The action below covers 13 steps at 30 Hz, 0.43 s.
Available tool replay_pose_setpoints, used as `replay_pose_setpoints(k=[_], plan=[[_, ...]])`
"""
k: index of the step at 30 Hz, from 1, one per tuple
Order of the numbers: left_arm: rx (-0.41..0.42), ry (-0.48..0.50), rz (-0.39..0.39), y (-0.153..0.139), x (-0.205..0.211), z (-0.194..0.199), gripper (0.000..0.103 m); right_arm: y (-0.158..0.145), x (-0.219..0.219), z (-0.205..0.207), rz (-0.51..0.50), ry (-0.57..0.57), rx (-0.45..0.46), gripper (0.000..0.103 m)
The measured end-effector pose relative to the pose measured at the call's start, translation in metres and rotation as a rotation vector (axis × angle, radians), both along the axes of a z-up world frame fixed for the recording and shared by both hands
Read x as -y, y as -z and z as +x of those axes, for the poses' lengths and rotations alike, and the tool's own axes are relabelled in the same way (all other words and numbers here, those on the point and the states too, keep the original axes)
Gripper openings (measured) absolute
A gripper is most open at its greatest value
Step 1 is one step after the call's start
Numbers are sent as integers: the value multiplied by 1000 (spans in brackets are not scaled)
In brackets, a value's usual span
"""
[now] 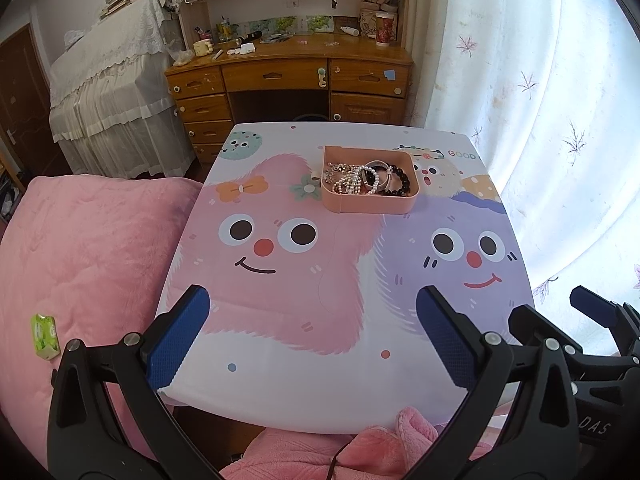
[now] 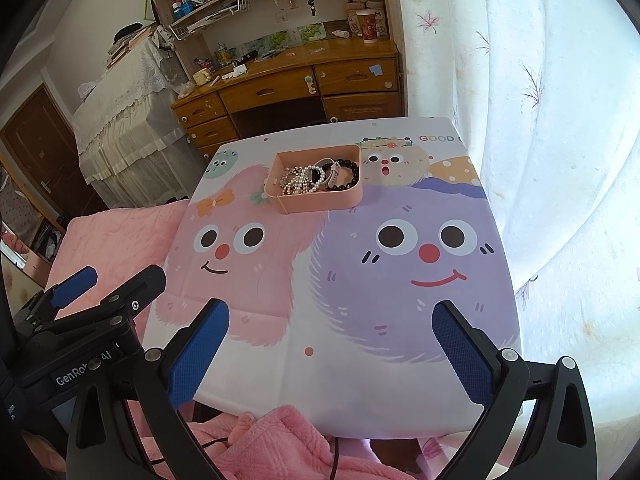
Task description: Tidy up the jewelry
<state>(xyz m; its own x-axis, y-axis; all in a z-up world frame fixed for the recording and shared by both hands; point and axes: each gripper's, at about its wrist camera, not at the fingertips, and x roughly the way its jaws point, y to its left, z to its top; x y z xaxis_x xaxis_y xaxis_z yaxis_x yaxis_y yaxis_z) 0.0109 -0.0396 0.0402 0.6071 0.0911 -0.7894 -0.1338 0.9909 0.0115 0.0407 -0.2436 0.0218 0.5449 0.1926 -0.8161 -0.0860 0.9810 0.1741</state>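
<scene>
A pink tray sits near the far edge of the cartoon-printed table. Inside it lie a white pearl strand, a black bead bracelet, a pale band and some gold pieces. My left gripper hovers open over the table's near edge, with nothing between its blue pads. My right gripper is open and empty too, beside the left one; both are well short of the tray. The right gripper shows in the left wrist view, and the left gripper in the right wrist view.
A pink quilted bed borders the table's left side, with a small green packet on it. A wooden desk stands beyond the table. White curtains hang on the right. Pink fleece clothing lies below the near edge.
</scene>
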Motion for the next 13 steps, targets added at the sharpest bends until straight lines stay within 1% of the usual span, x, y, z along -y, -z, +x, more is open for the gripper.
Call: replay_pose_setpoints(k=[13], plan=[[0,0,1,1,2,0,103,-2,5,3,1,9,-3,103]])
